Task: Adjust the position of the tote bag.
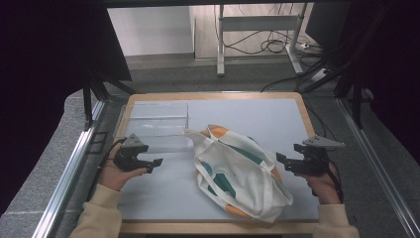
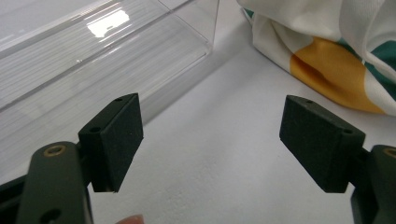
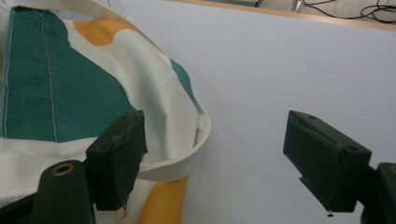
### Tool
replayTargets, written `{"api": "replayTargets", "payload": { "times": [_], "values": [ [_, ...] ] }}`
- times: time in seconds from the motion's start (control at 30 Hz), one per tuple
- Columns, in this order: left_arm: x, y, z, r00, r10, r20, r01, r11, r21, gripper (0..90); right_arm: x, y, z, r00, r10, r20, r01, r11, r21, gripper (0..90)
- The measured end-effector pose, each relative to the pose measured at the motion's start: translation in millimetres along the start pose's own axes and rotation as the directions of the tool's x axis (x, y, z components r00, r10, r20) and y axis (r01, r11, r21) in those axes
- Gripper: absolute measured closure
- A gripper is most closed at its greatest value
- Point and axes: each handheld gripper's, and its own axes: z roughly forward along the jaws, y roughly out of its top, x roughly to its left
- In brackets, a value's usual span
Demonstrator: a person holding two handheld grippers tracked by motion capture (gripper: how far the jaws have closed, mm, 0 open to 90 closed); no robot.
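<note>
A white cloth tote bag (image 1: 237,171) with green and orange patches lies crumpled in the middle of the pale mat. My left gripper (image 1: 157,163) hovers to the bag's left, its jaws open and empty, pointing toward the bag. In the left gripper view the gripper (image 2: 210,140) faces bare mat, with the bag's orange patch (image 2: 327,70) ahead at the right. My right gripper (image 1: 281,161) sits at the bag's right edge, open. In the right gripper view the gripper (image 3: 212,158) has the bag's rim and strap (image 3: 187,140) lying beside the left jaw, nothing pinched.
A clear plastic box (image 1: 156,124) stands at the back left of the mat, close beside my left gripper; its wall (image 2: 93,60) runs along the left. The wooden table edge (image 1: 213,95) frames the mat. Cables and a metal stand lie on the floor beyond.
</note>
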Motion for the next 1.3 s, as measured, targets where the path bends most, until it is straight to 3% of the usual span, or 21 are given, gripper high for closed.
{"api": "replayTargets", "payload": {
  "times": [0.2, 0.33, 0.67, 0.87, 1.3],
  "values": [
    [-3.5, 5.3, -4.8, 1.0000, -0.009, -0.003, 0.009, 0.9991, -0.040, 23.9, 5.0, 0.4, -4.4, 0.9998, -0.016, -0.015, 0.016, 0.9999, -0.007, 21.1],
    [-2.3, 12.3, -3.1, 0.9996, 0.018, -0.022, -0.019, 0.9984, -0.053, 24.3, 4.1, -0.7, -3.7, 0.9999, -0.011, -0.009, 0.011, 0.9999, 0.001, 21.0],
    [3.3, 18.0, -8.6, 0.9996, -0.004, 0.030, 0.005, 0.9987, -0.051, 28.2, 0.3, -1.2, -5.0, 1.0000, -0.001, -0.003, 0.001, 1.0000, -0.002, 20.6],
    [2.4, 25.2, -12.0, 0.9984, 0.019, 0.054, -0.016, 0.9983, -0.056, 29.7, 2.5, -1.4, -4.2, 1.0000, -0.007, 0.003, 0.007, 0.9999, 0.008, 20.5],
    [2.8, 51.3, -1.3, 0.9936, 0.093, 0.065, -0.091, 0.9951, -0.041, 30.2, 4.7, -1.6, -0.1, 0.9997, -0.020, 0.011, 0.019, 0.9995, 0.024, 20.0]
  ]
}}
